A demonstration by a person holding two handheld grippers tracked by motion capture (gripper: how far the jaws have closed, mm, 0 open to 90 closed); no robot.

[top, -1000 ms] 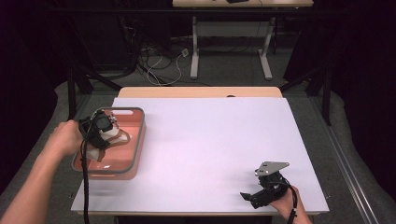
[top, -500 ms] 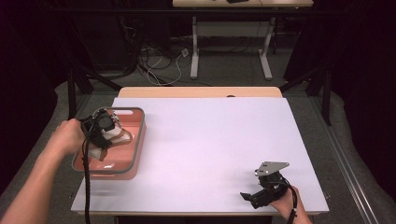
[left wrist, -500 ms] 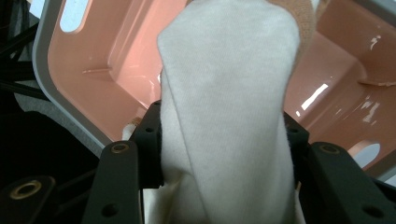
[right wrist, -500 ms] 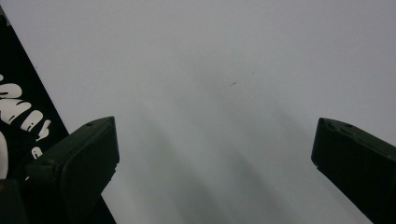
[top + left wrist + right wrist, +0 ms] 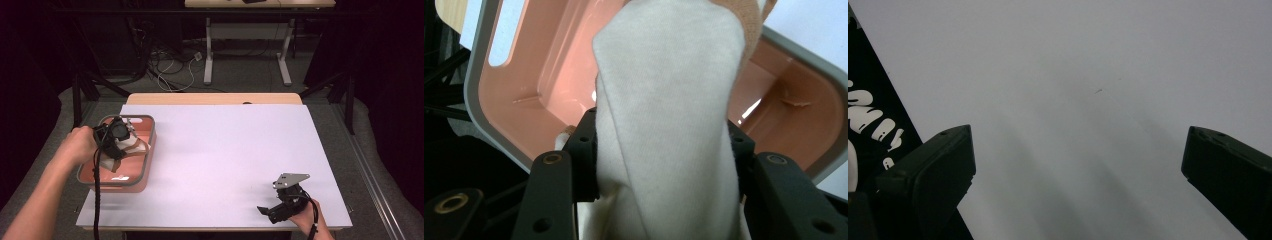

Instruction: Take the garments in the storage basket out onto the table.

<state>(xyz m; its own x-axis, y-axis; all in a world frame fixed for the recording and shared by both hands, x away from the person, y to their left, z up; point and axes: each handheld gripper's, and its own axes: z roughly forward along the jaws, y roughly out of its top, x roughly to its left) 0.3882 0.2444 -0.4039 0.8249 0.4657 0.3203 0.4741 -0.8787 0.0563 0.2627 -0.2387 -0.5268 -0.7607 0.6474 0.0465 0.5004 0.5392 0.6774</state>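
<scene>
Over the pink bin [image 5: 142, 172] at the left edge of the white table [image 5: 225, 150], the left claw [image 5: 119, 142] has a firm grip on a cream-coloured cloth [image 5: 131, 146]. From the left claw's own camera, the cloth [image 5: 664, 125] is bunched up thick between the two black jaws, which press in on it from either side, and a tan band runs along the cloth's far end. Behind it sits the bin [image 5: 519, 75] with its grey rim, pink walls and a slot handle cut in the side. The cloth hangs above the bin's floor, inside the line of the rim; whether any part of it touches the bottom I cannot tell. The person's left hand [image 5: 80, 145] wraps the claw's body, and the black cable trails down along the forearm.

Down at the near right corner of the table, well apart from the bin, the right claw [image 5: 272, 210] rests low in the right hand [image 5: 305, 220], the grey plate on top. Its own camera shows both jaws spread wide over bare white table [image 5: 1088, 100], nothing between them.
</scene>
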